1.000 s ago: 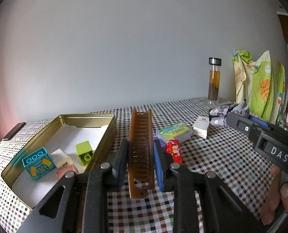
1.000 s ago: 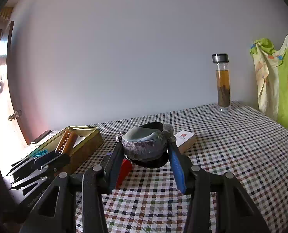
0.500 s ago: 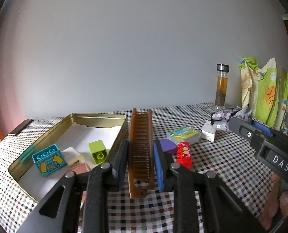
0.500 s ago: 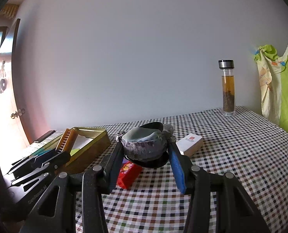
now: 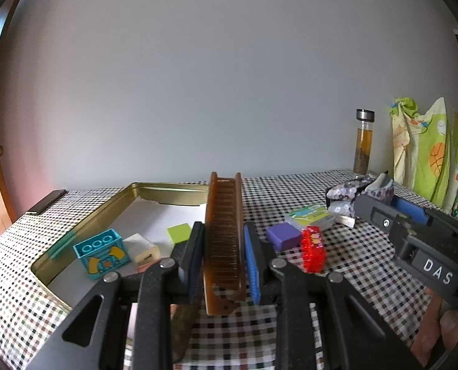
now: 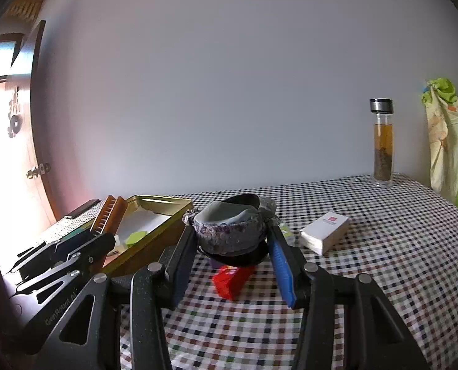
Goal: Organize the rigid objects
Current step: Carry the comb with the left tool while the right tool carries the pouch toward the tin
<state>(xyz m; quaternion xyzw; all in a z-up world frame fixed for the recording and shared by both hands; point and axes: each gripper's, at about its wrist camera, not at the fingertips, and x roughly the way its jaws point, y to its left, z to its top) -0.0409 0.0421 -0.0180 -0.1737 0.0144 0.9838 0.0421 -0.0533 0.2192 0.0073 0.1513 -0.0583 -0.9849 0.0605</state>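
Left gripper [image 5: 223, 256] clamps a brown comb [image 5: 225, 234] just right of the gold tin [image 5: 84, 225], hiding part of the green block [image 5: 178, 233] inside. Right gripper [image 6: 232, 246] pinches a sequined pouch [image 6: 229, 231] right of the tin; the red block [image 6: 230, 280] beneath is half hidden, above the checked bench [image 6: 383, 262].

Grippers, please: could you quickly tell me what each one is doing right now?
Left gripper: shut on the brown comb.
Right gripper: shut on the sequined pouch.
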